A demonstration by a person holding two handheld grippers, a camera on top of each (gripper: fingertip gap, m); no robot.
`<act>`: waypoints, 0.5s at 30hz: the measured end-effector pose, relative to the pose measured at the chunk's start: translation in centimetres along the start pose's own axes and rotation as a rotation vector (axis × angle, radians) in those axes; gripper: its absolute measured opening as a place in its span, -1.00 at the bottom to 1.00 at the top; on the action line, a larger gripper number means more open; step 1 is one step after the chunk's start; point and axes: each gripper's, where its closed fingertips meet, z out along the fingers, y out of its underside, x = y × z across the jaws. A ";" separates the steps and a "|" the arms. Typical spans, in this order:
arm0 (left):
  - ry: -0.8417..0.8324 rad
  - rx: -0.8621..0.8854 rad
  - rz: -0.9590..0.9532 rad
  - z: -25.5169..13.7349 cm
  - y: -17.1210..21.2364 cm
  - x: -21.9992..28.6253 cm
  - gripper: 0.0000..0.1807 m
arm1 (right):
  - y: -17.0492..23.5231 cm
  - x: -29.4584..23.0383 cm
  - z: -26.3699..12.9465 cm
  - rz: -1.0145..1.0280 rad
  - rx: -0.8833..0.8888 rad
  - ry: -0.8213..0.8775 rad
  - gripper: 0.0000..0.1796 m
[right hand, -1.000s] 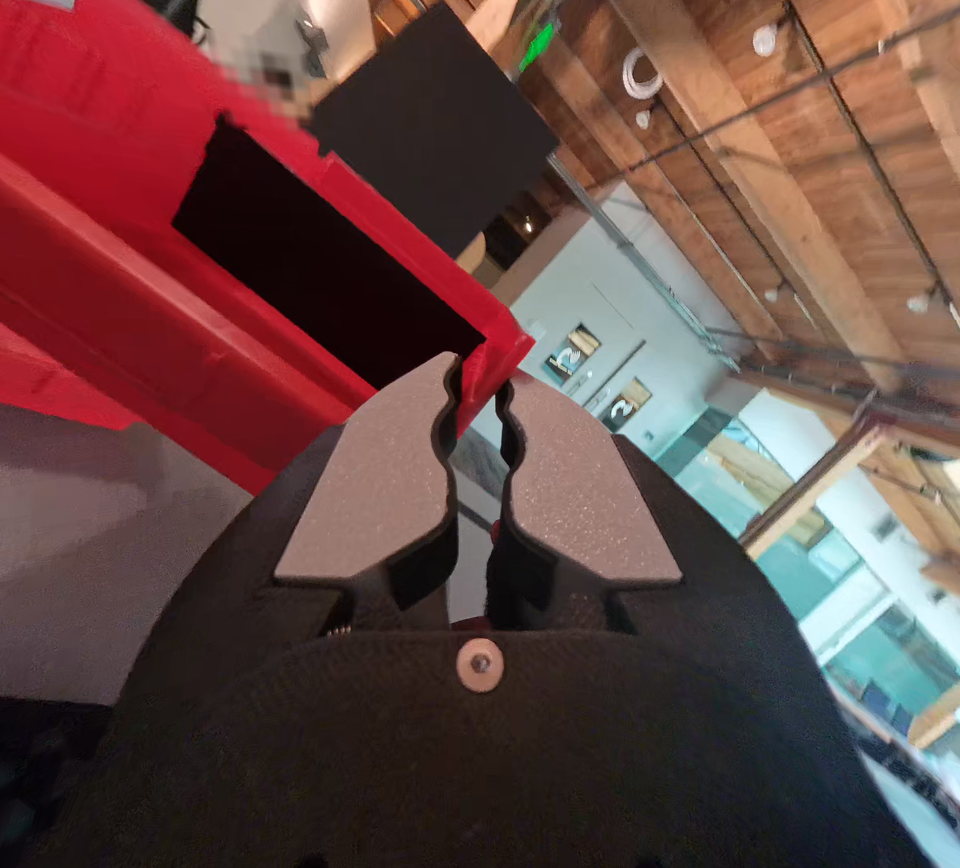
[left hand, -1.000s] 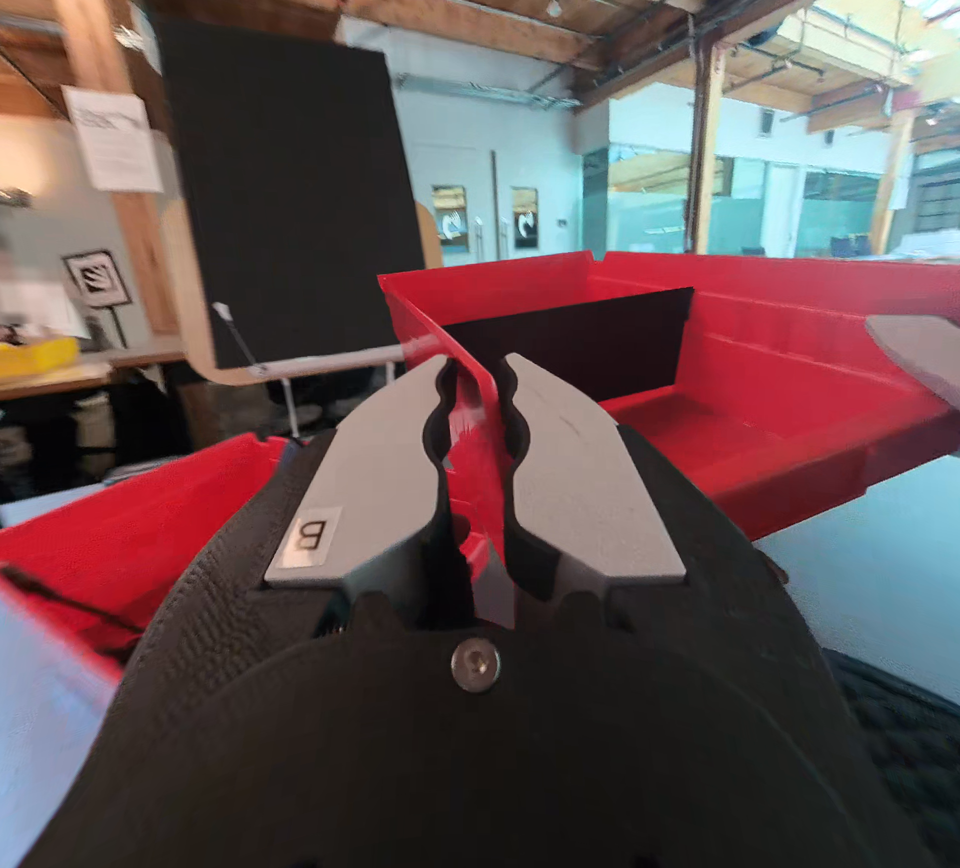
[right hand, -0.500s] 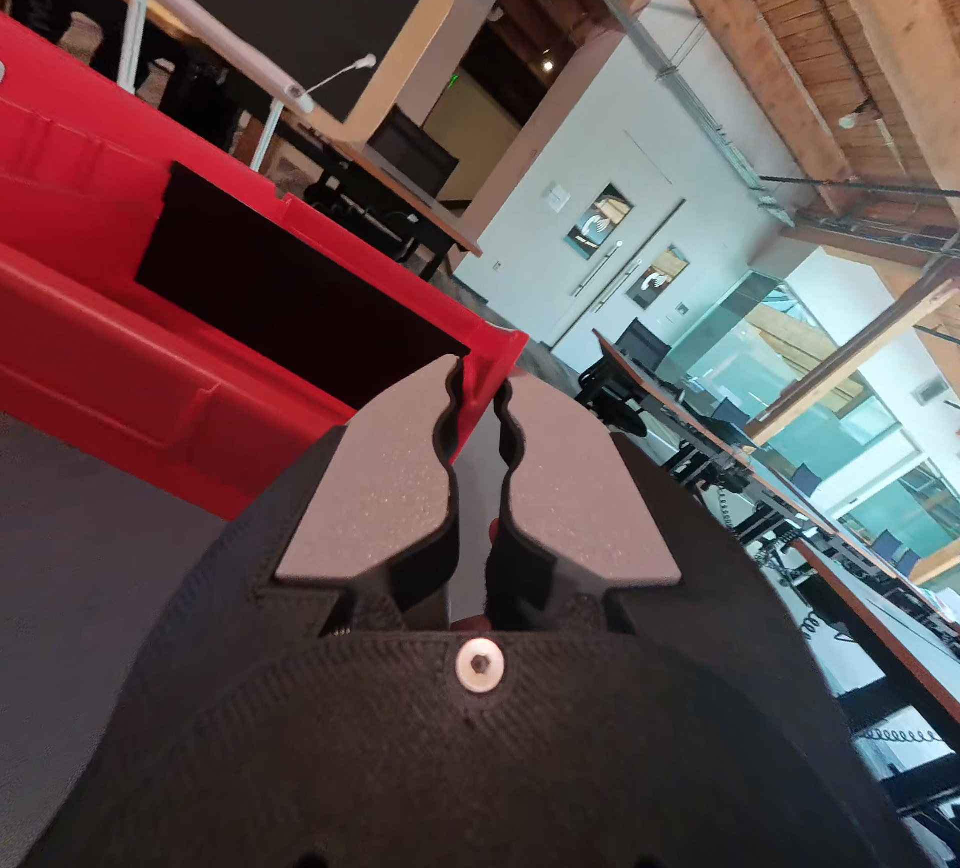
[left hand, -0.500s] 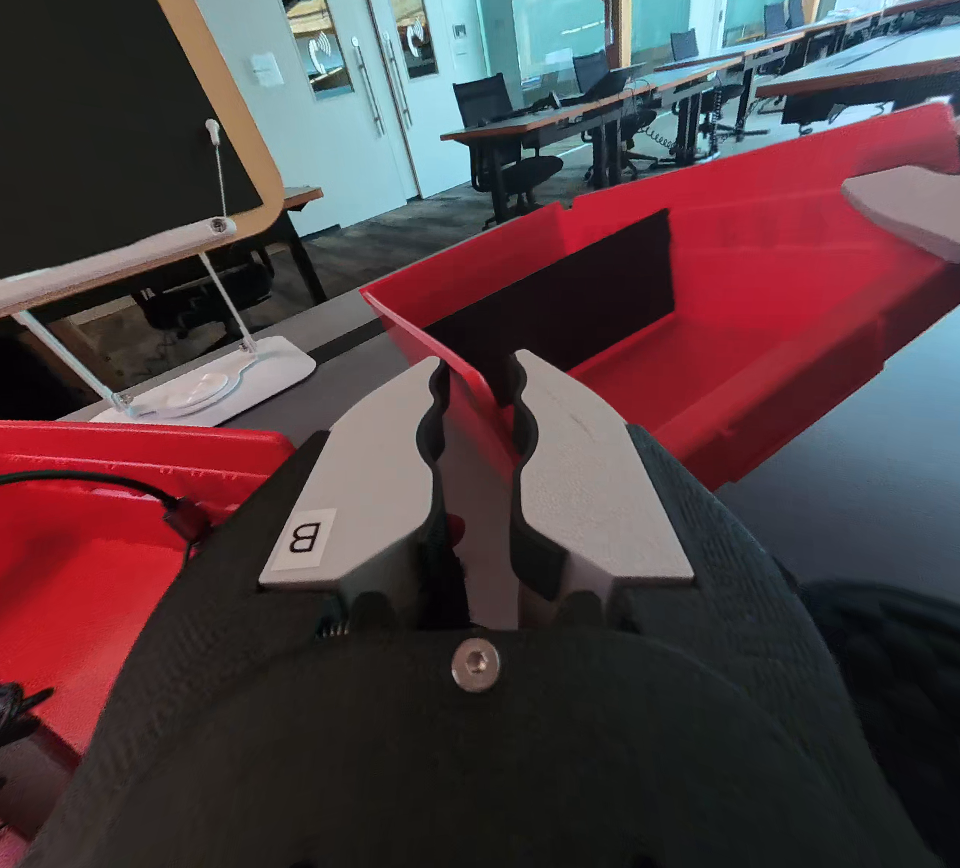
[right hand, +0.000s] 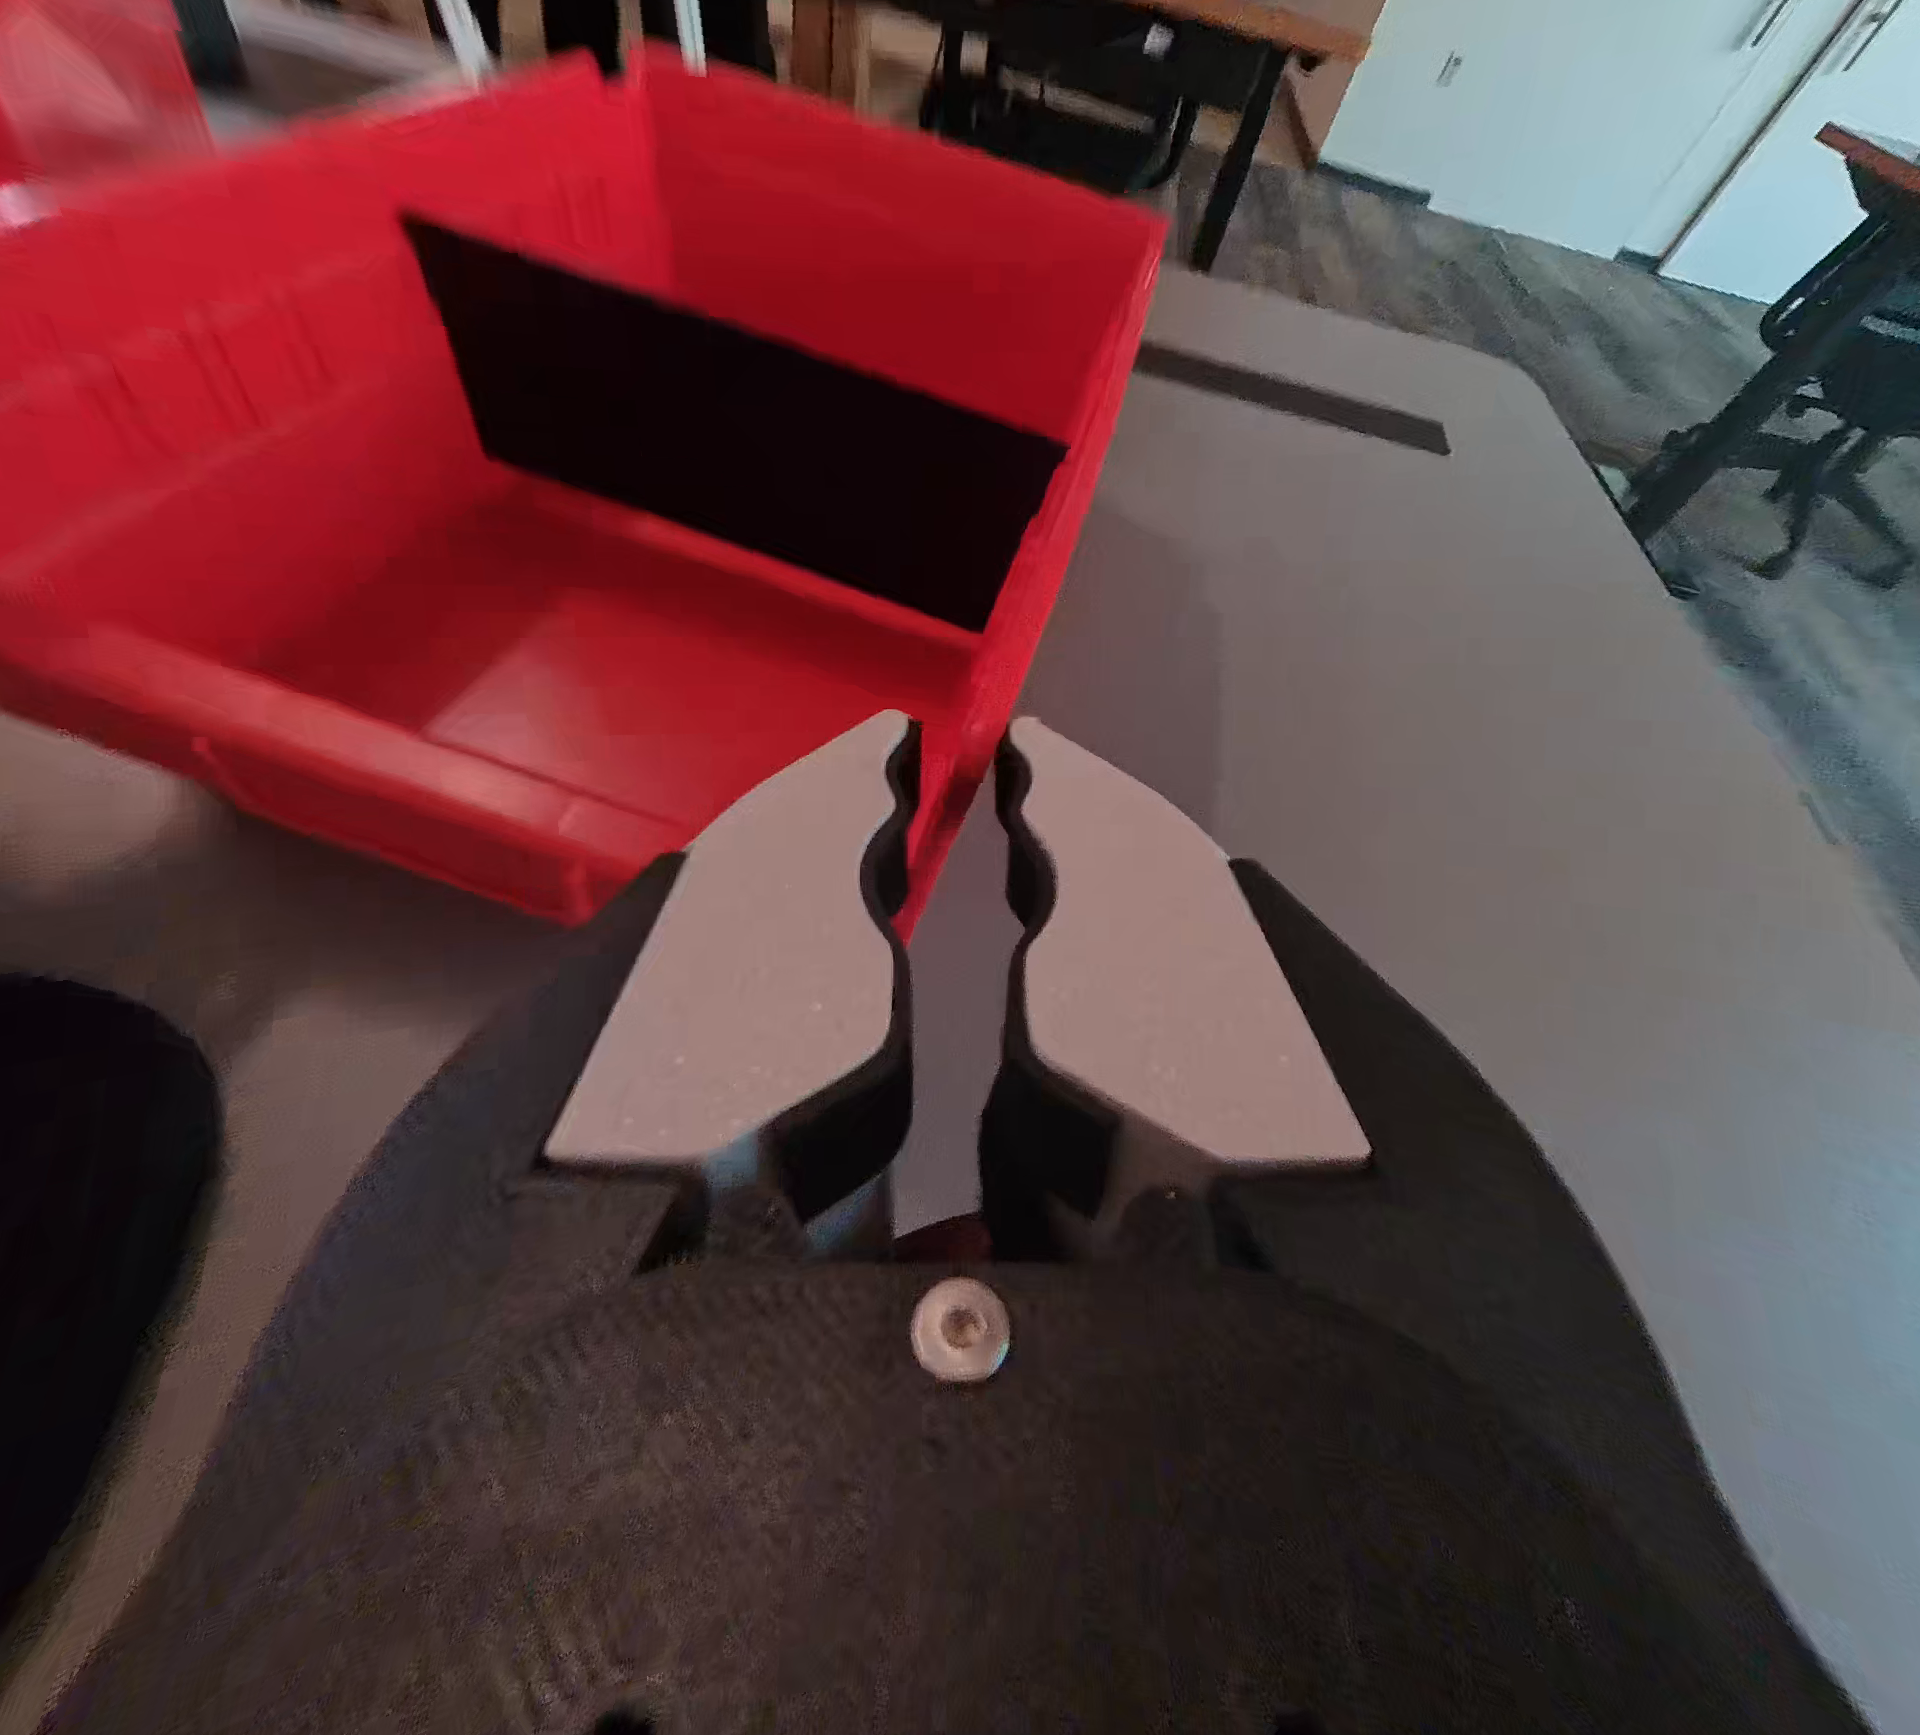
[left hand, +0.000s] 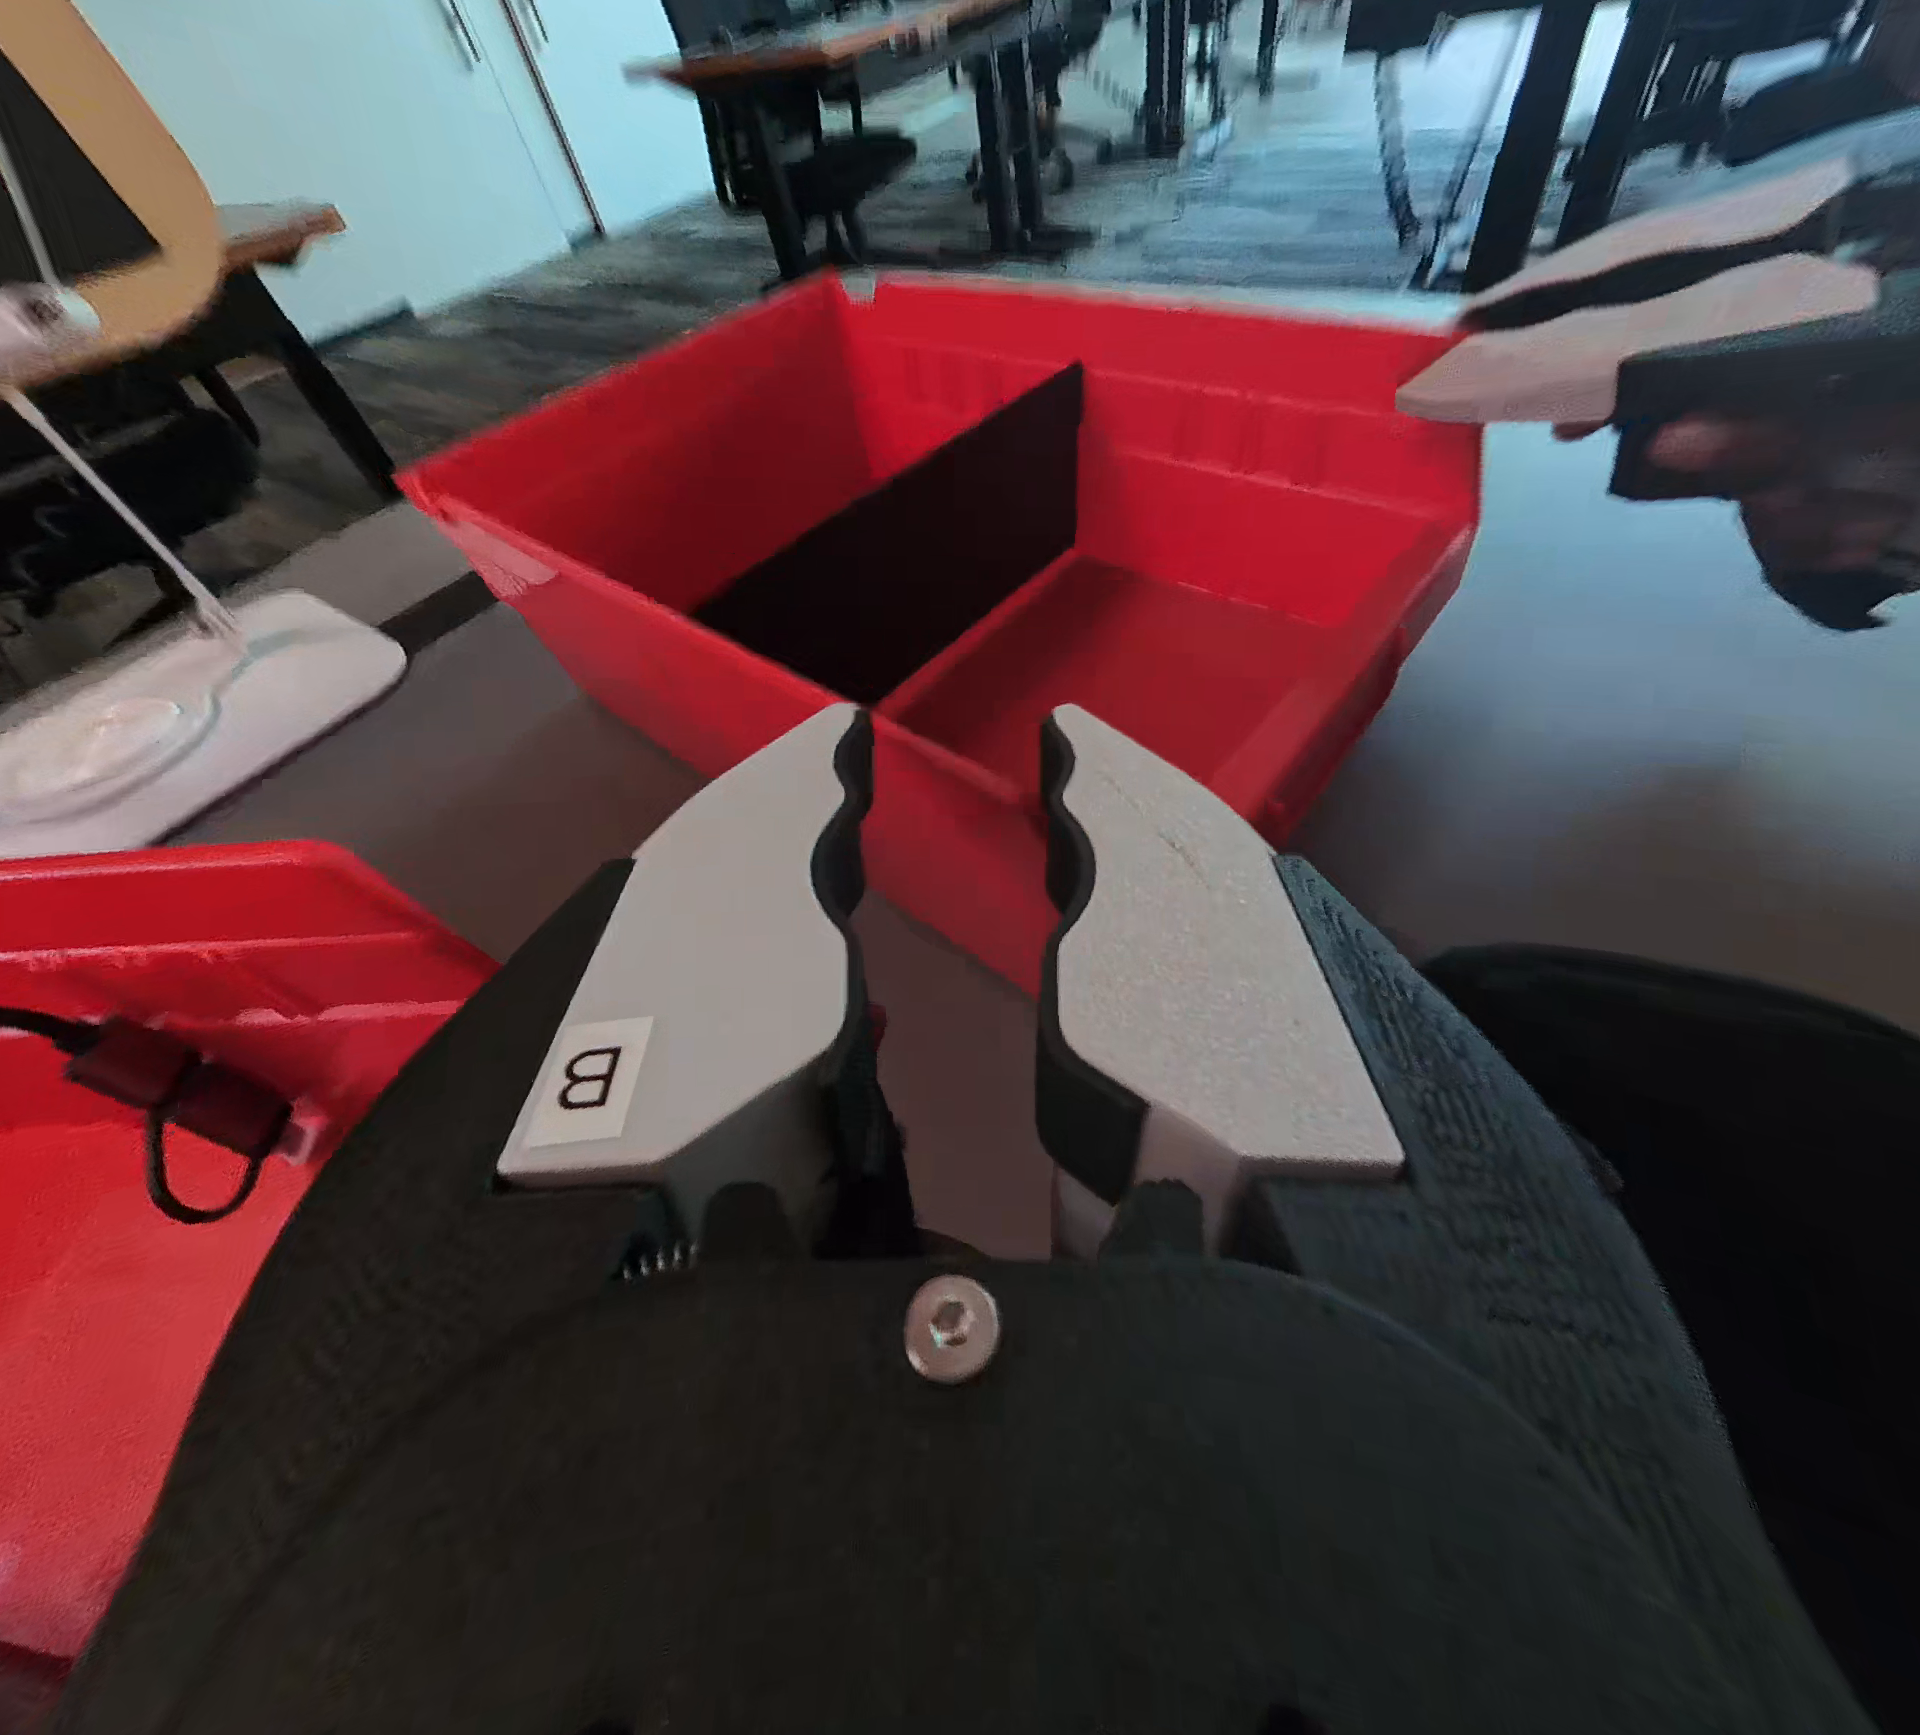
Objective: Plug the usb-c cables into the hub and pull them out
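Cable, thin and black with a dark plug, lies in the red bin at our left; only the left view shows it. Both views show another red bin with a black divider. Our left gripper gapes wide and holds nothing. Our right gripper has a narrow gap and holds nothing.

Your work surface is a dark grey table with a smooth matte top and a thin dark slot running across its far part. Directly on it sits a red bin split by a black divider — the compartment you can see into is bare. A second red bin rests at your near left, apart from the first. A white stand base lies at the far left — its thin rods angle upward.
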 end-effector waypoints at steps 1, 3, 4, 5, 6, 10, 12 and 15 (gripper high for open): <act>-0.001 0.072 0.010 -0.8 -1.3 0.0 -0.67 | -1.0 0.3 -0.4 0.038 0.064 -0.002 -0.78; -0.022 0.198 0.026 -3.1 -3.8 -0.5 -0.65 | -3.2 1.0 -1.5 0.094 0.229 0.006 -0.64; -0.041 0.245 0.023 -4.4 -4.7 -1.0 -0.61 | -4.4 1.1 -2.1 0.100 0.317 0.000 -0.51; -0.062 0.277 0.015 -5.8 -5.2 -1.8 -0.59 | -5.4 0.8 -2.7 0.089 0.395 -0.015 -0.36; -0.080 0.293 0.013 -7.3 -5.4 -2.6 -0.56 | -6.3 0.2 -3.3 0.071 0.454 -0.037 -0.25; -0.117 0.183 0.075 -11.8 -2.5 -4.6 -0.52 | -7.7 -5.3 -4.1 -0.010 0.478 -0.275 -0.03; -0.110 0.086 0.101 -12.5 -0.2 -4.6 -0.48 | -7.4 -9.0 -4.3 -0.058 0.406 -0.426 -0.01; -0.181 -0.034 0.193 -11.1 2.0 -5.6 -0.42 | -6.6 -14.2 -4.1 -0.130 0.301 -0.561 -0.04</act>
